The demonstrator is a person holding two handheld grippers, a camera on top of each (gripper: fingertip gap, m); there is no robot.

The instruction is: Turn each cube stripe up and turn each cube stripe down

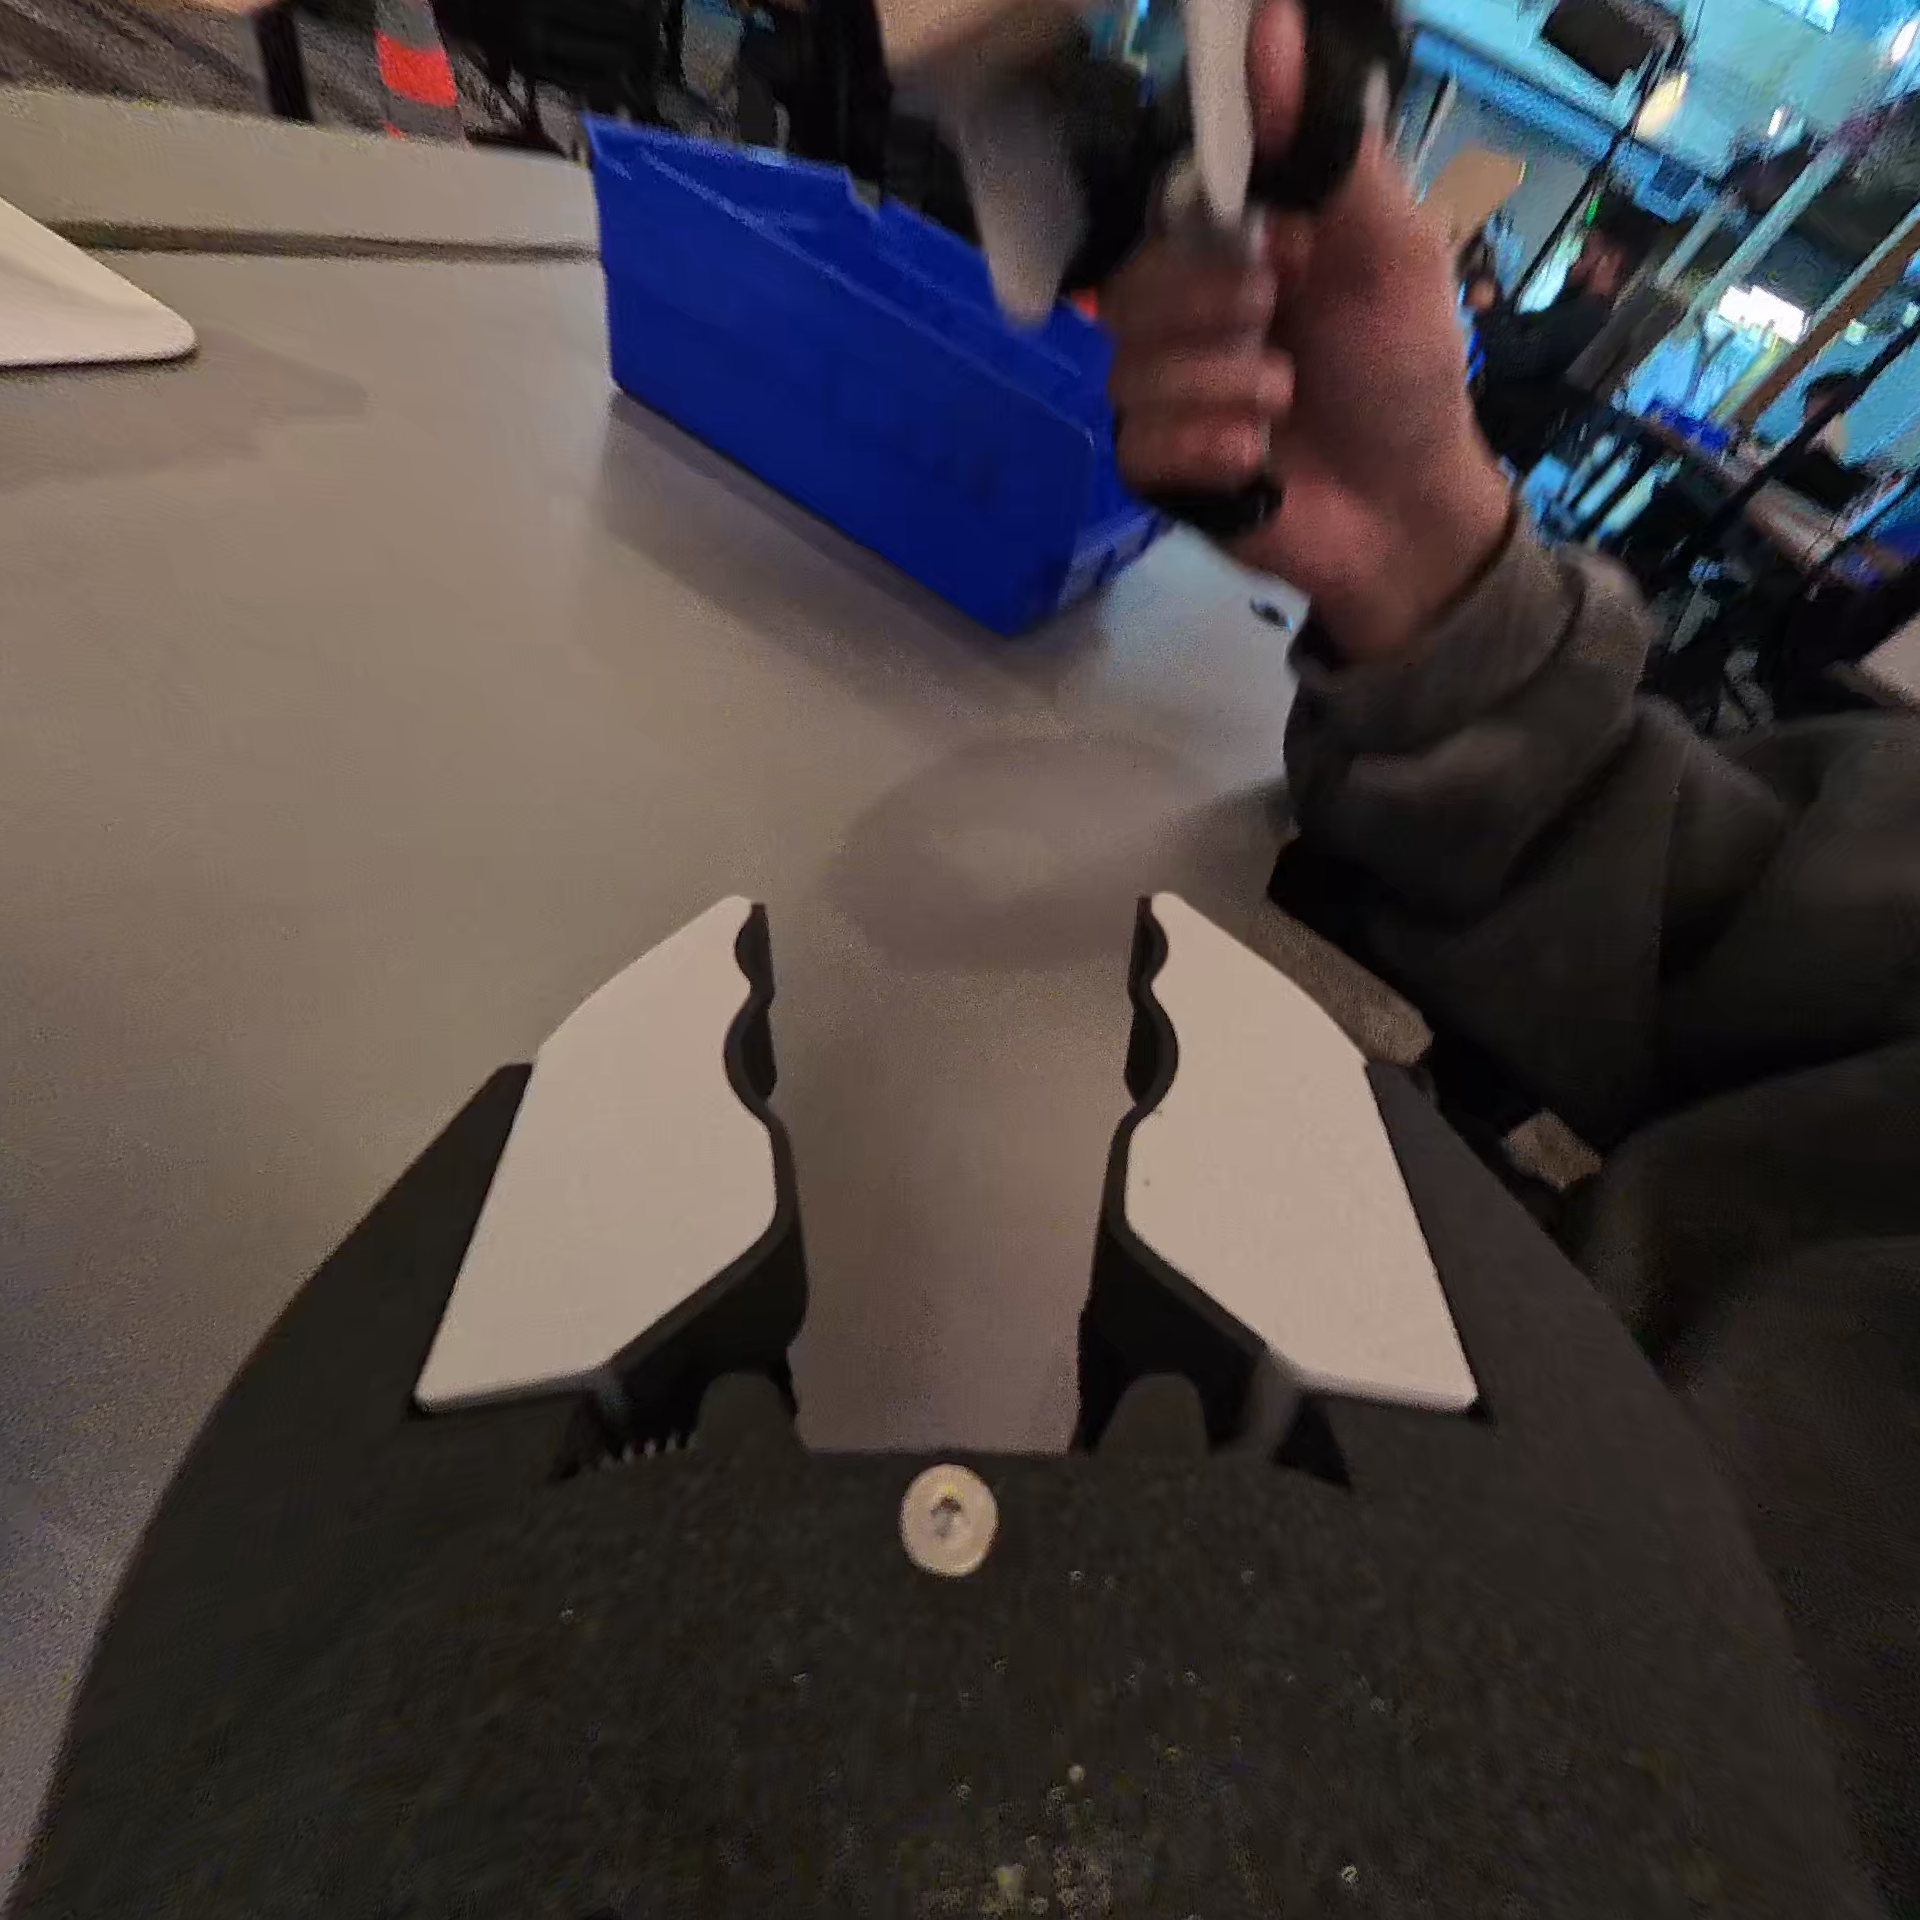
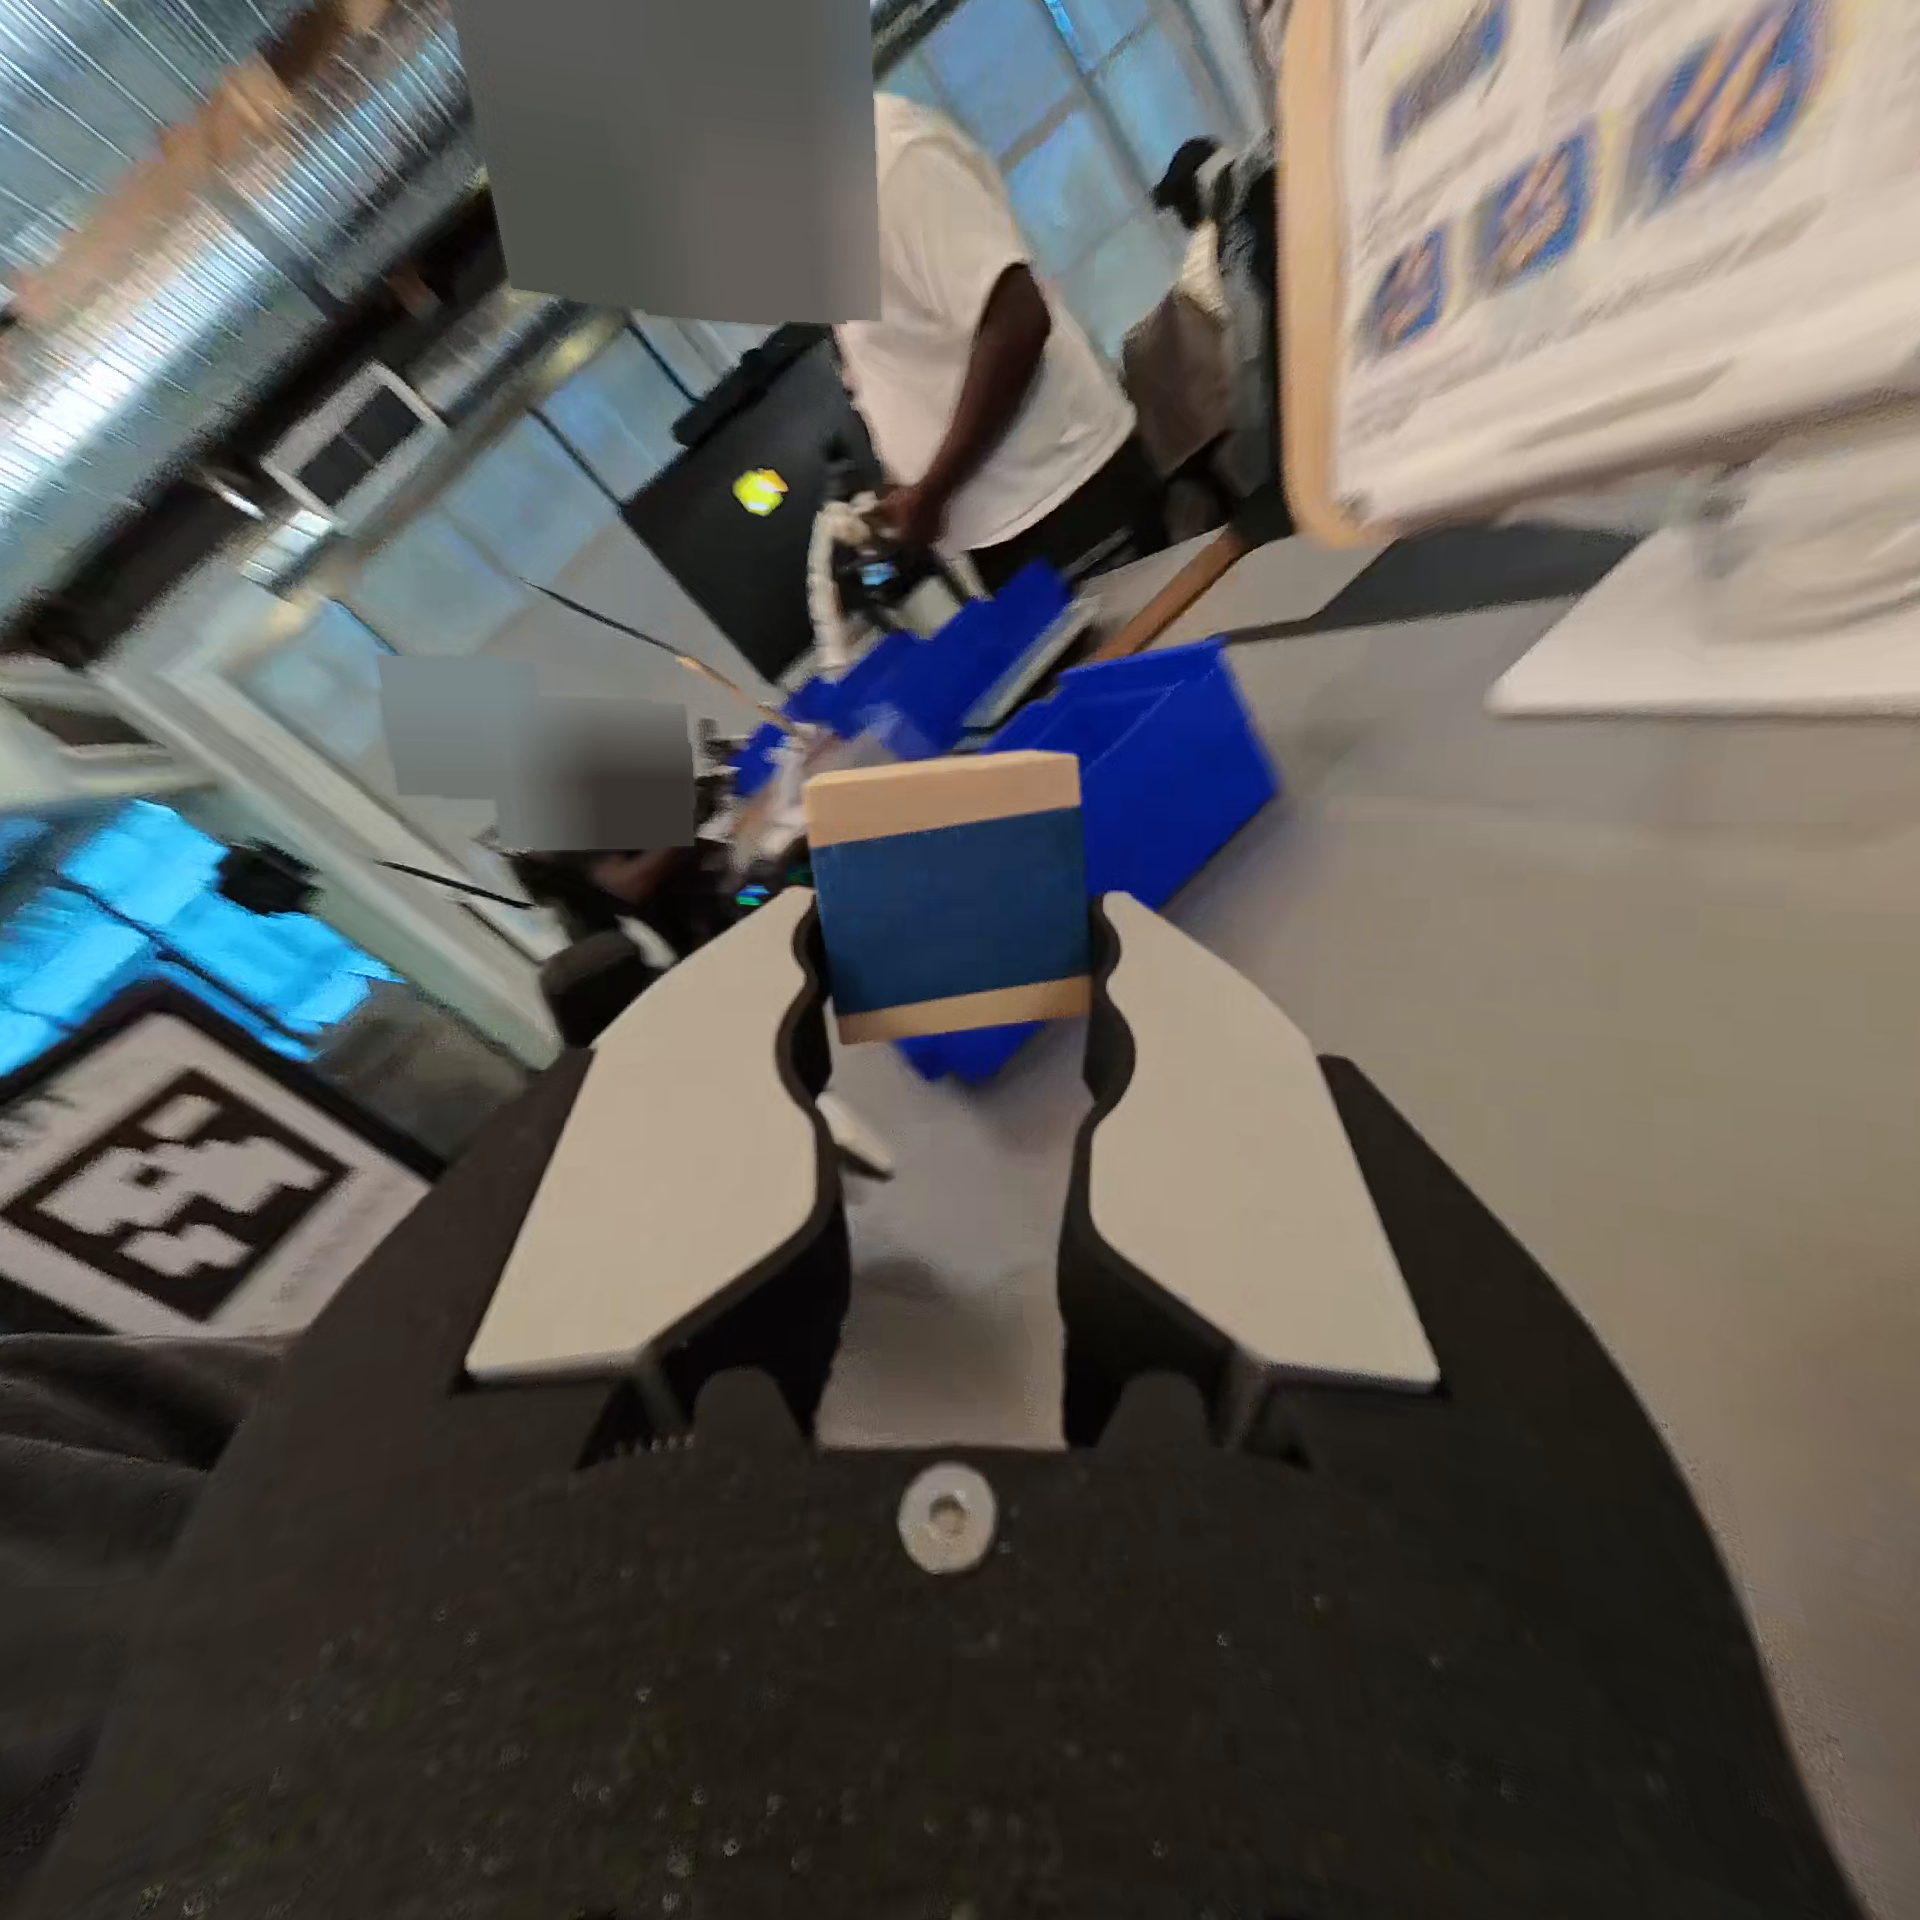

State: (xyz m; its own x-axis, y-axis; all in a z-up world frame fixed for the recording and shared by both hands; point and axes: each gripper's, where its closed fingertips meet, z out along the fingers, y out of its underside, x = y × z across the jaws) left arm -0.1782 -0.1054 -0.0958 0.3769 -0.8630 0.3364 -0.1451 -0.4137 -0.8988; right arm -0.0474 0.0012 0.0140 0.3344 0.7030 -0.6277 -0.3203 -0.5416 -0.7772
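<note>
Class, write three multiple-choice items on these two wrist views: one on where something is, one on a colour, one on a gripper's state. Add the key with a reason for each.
1. Where is the wooden cube?
A. Lying in the blue bin
B. Between the right gripper's fingertips
C. Under the left gripper

2. What colour is the stripe around the cube?
A. Red
B. Yellow
C. Blue

3. What state is the left gripper in?
A. Shut on a cube
B. Open with nothing between its fingers
C. Shut with nothing held

Key: 1 B, the right gripper clamps the cube above the grey table, in front of the blue bin. 2 C, a blue band shows between pale wood edges. 3 B, only bare table shows in its gap.
</note>
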